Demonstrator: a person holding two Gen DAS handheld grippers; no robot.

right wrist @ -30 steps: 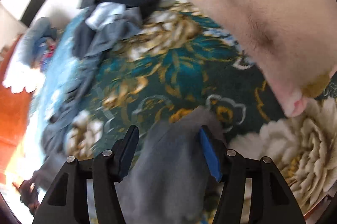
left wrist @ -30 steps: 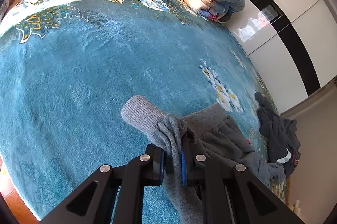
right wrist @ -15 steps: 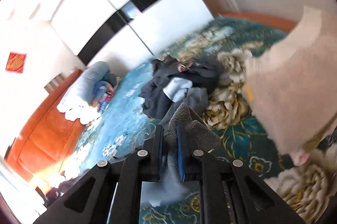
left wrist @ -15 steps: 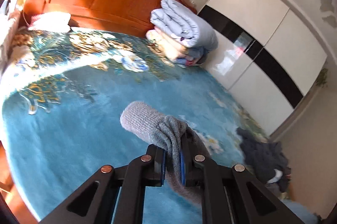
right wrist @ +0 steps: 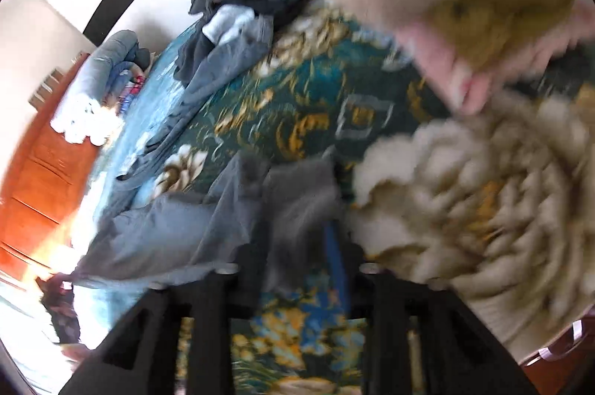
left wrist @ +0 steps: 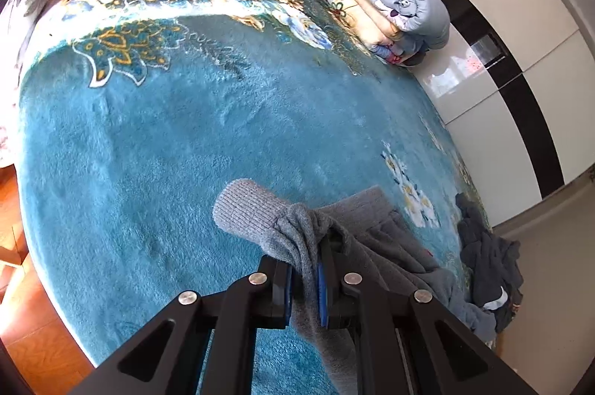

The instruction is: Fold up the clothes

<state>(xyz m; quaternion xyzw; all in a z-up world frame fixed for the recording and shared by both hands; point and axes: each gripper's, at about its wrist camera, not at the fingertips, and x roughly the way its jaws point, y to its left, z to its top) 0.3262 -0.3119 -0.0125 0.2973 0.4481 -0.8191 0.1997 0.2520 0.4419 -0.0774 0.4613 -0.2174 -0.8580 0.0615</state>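
The left tongs (left wrist: 305, 287) are clamped on a bunched fold of the grey knit sweater (left wrist: 375, 238), whose ribbed cuff (left wrist: 247, 209) sticks out above the teal floral bedspread (left wrist: 186, 142). The right tongs (right wrist: 293, 257) are opening, blurred, with grey sweater cloth between their jaws. Dark clothes (left wrist: 491, 265) are heaped nearby.

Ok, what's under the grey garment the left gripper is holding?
Under the grey garment lies the teal floral blanket, visible all around it. Whatever sits directly beneath the cloth and behind the left gripper is covered.

right wrist view blurred — grey garment (right wrist: 293, 205) smeared
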